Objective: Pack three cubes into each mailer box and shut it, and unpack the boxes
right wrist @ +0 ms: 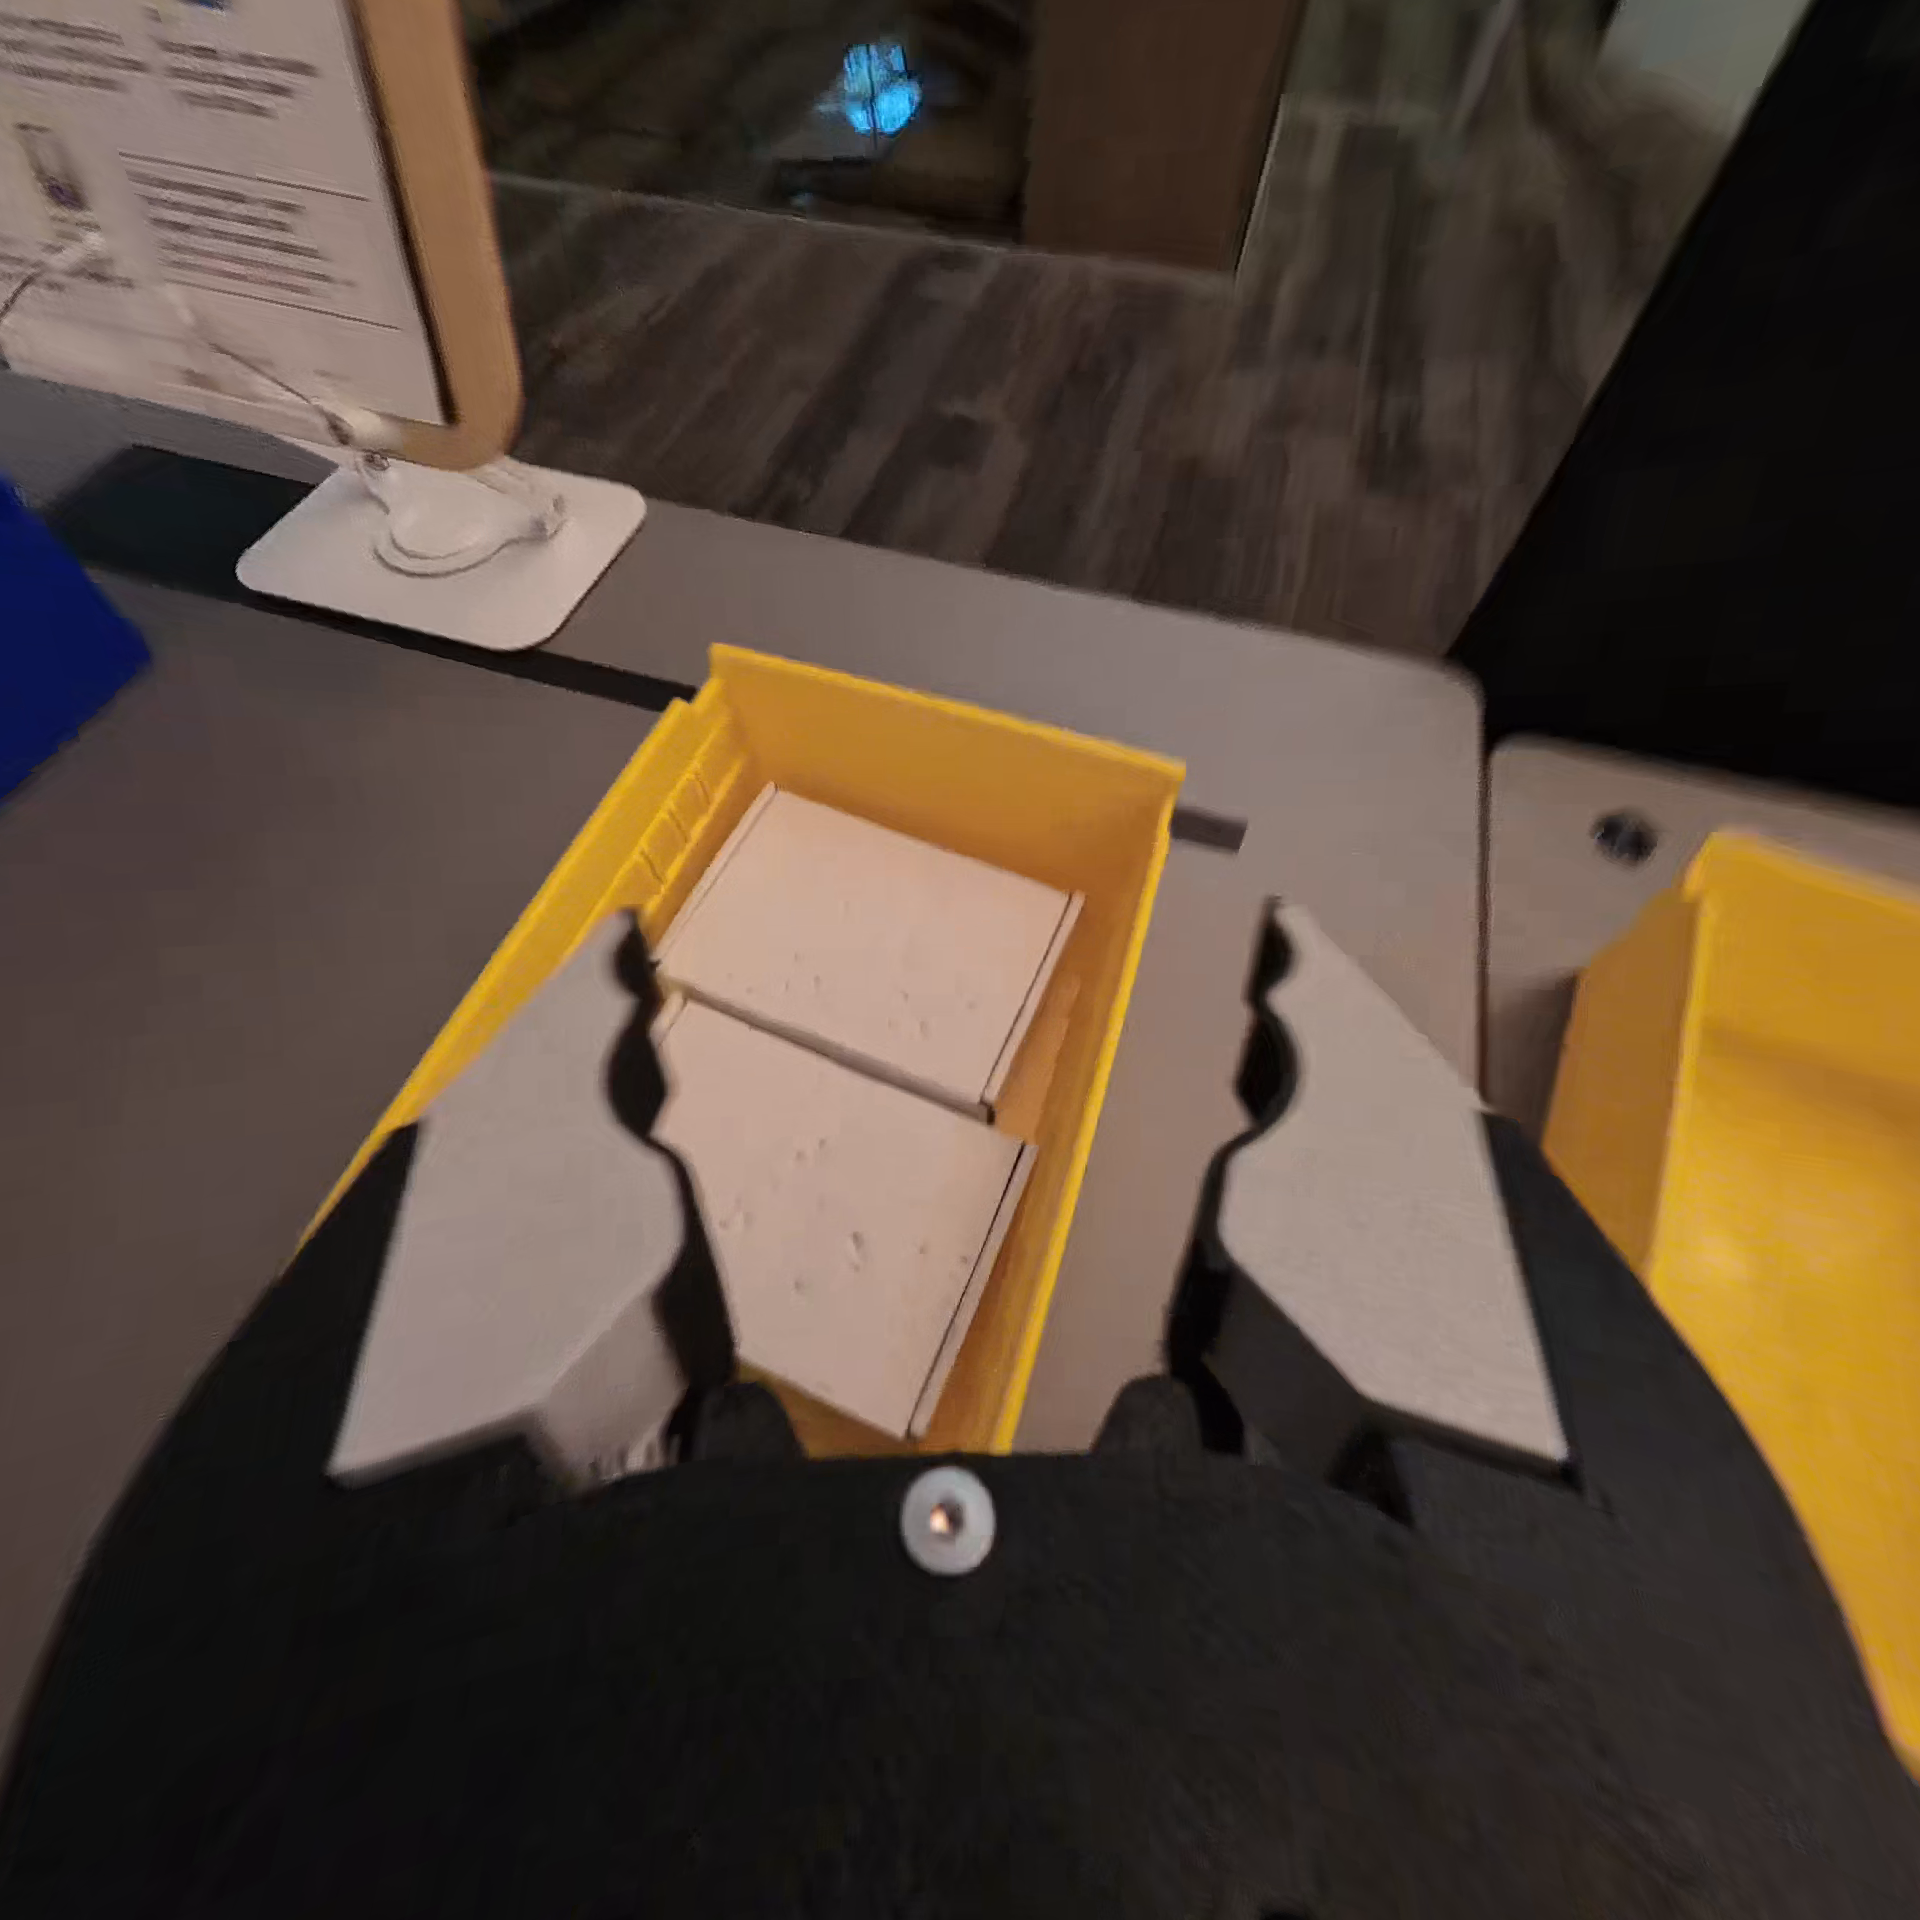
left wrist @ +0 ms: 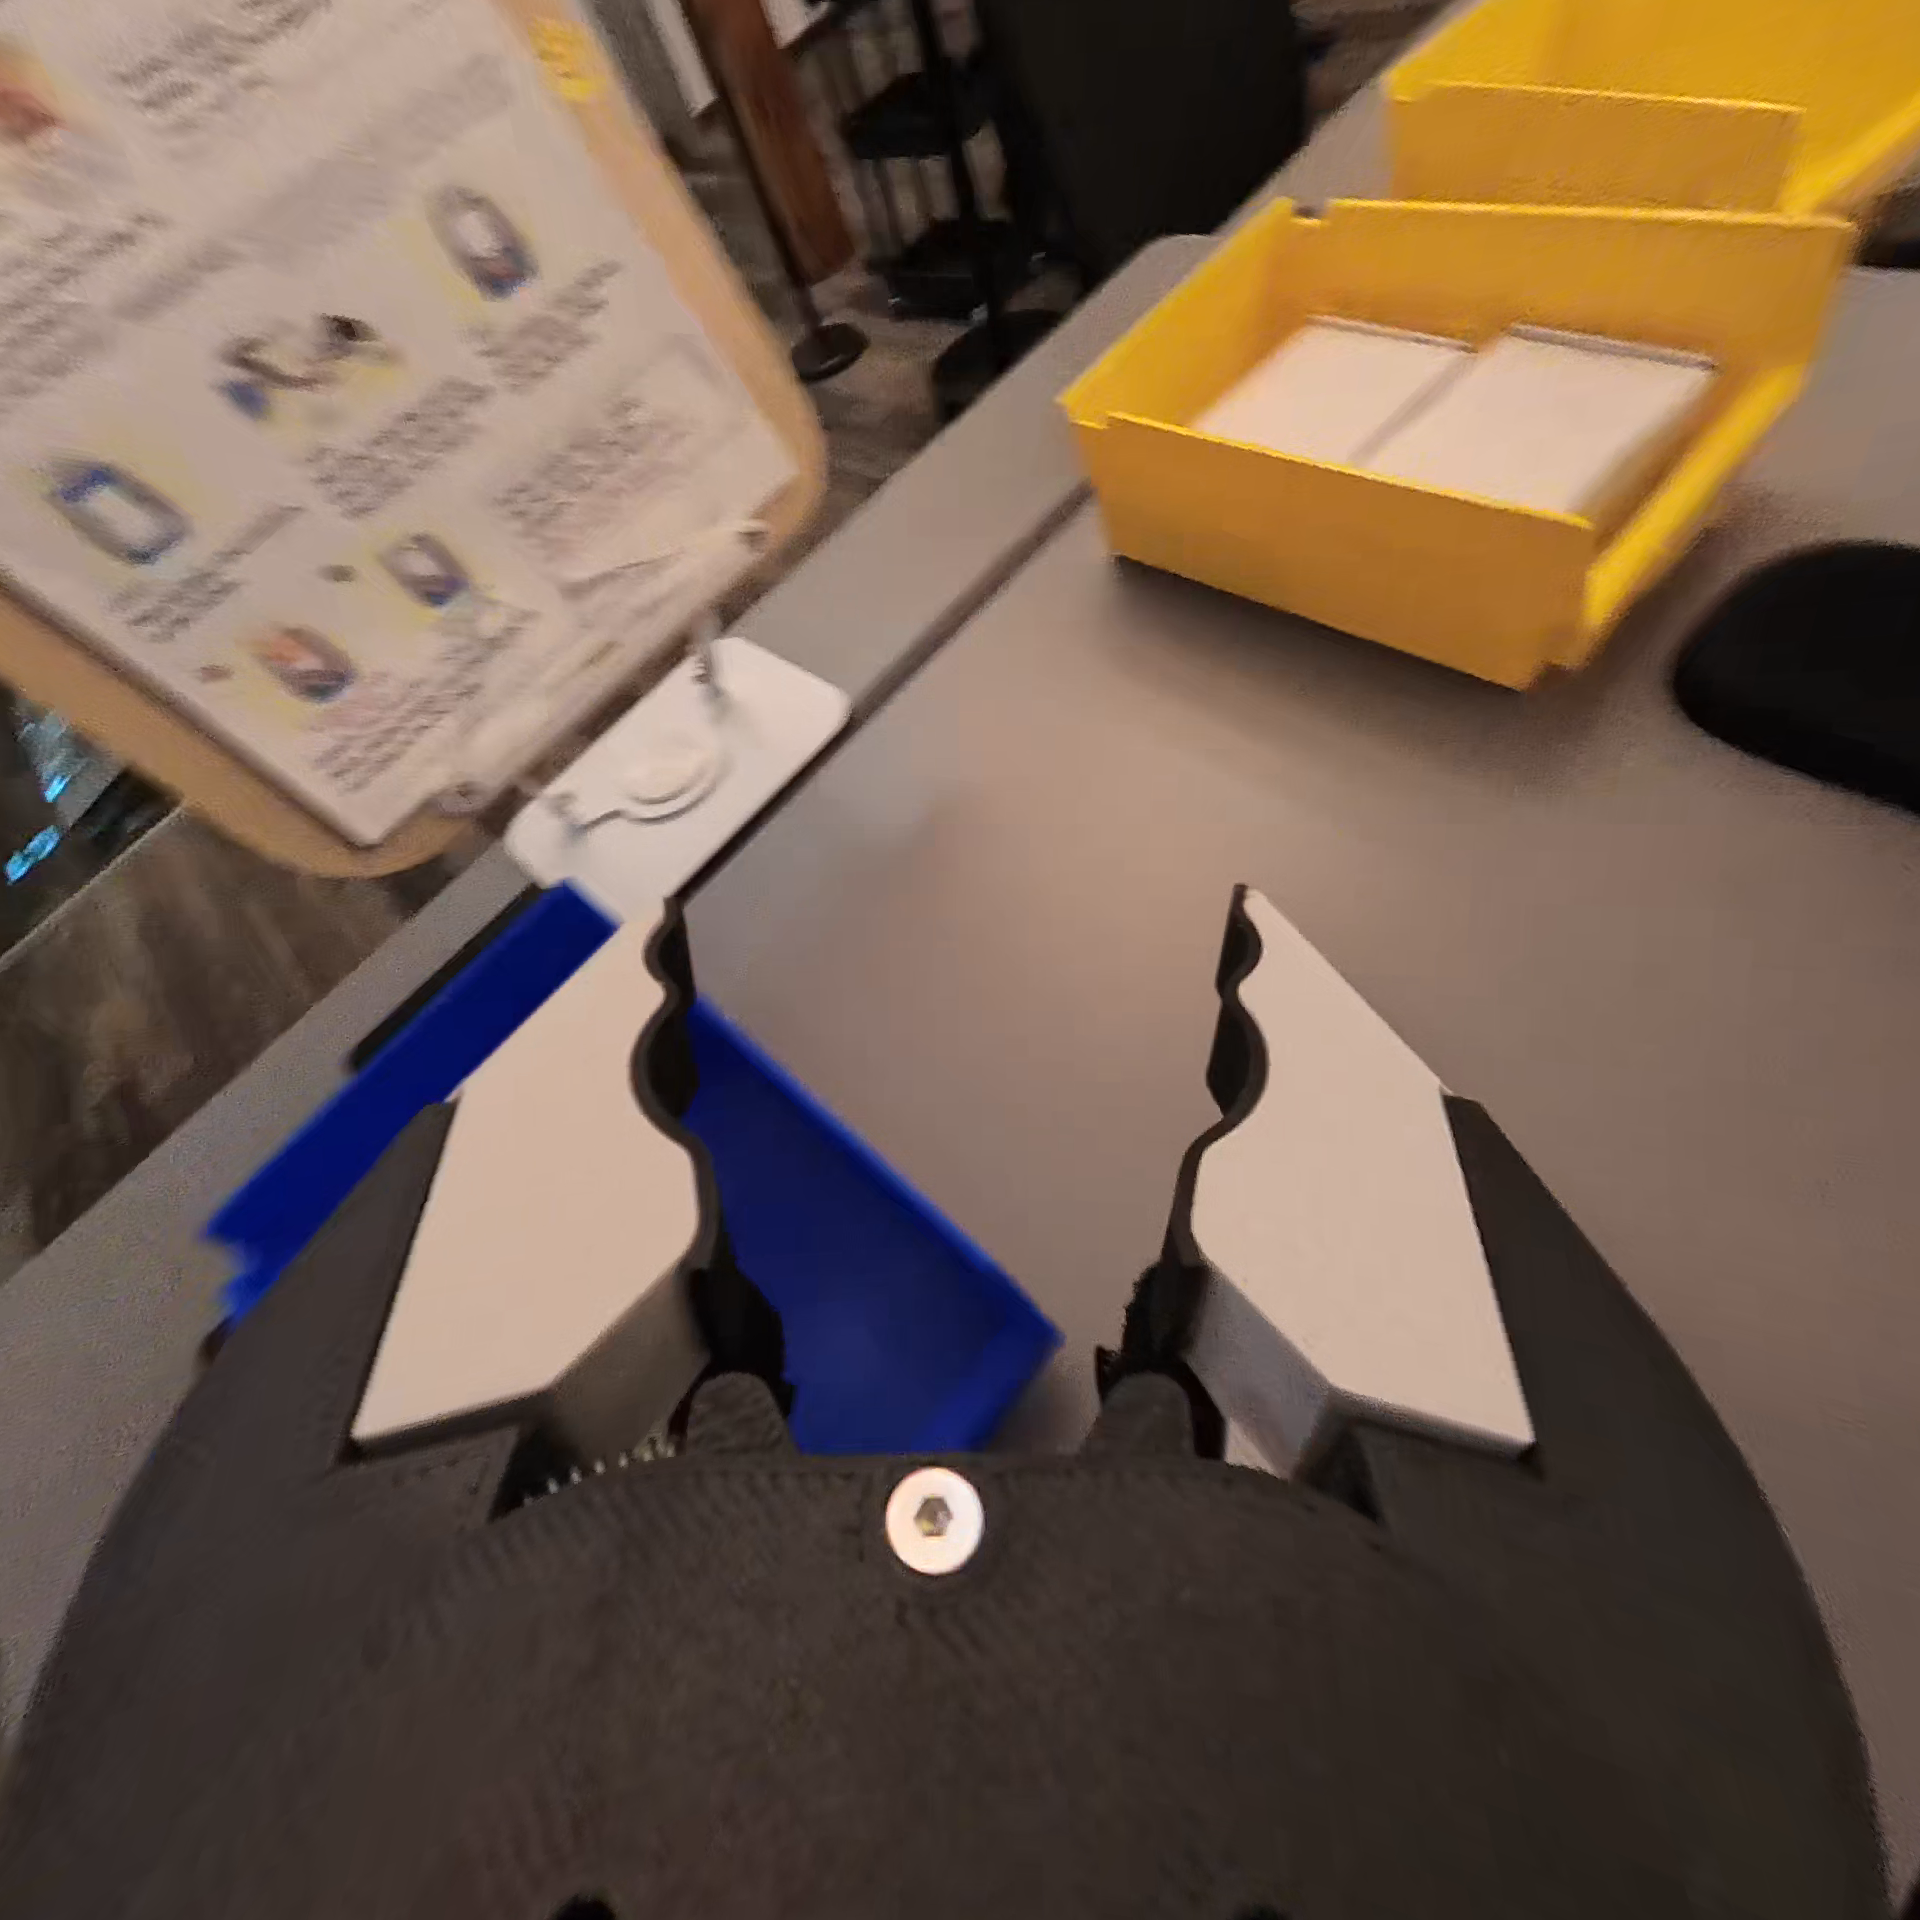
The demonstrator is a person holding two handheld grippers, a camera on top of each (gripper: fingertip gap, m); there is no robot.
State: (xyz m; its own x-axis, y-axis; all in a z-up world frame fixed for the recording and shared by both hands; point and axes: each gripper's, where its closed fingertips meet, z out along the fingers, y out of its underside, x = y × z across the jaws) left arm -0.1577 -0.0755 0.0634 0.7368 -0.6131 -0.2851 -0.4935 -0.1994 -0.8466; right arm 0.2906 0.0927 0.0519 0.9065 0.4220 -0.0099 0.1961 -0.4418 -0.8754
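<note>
Two shut white mailer boxes lie side by side in a yellow bin (right wrist: 935,748): the far box (right wrist: 873,935) and the near box (right wrist: 852,1195). My right gripper (right wrist: 951,925) is open and empty, hovering over this bin with the boxes between its fingers. In the left wrist view the same bin (left wrist: 1340,540) with both boxes (left wrist: 1455,405) sits at the upper right. My left gripper (left wrist: 956,914) is open and empty above the bare grey table (left wrist: 1143,831), beside a blue bin (left wrist: 873,1278). No cubes show.
A second yellow bin (right wrist: 1766,1195) stands right of the first; it also shows in the left wrist view (left wrist: 1621,114). A framed instruction sign on a white stand (left wrist: 343,416) stands at the table's far edge. A black object (left wrist: 1808,675) lies at the right. The black object (left wrist: 1808,675) is about 30 cm from my right fingertips and 35 cm from my left.
</note>
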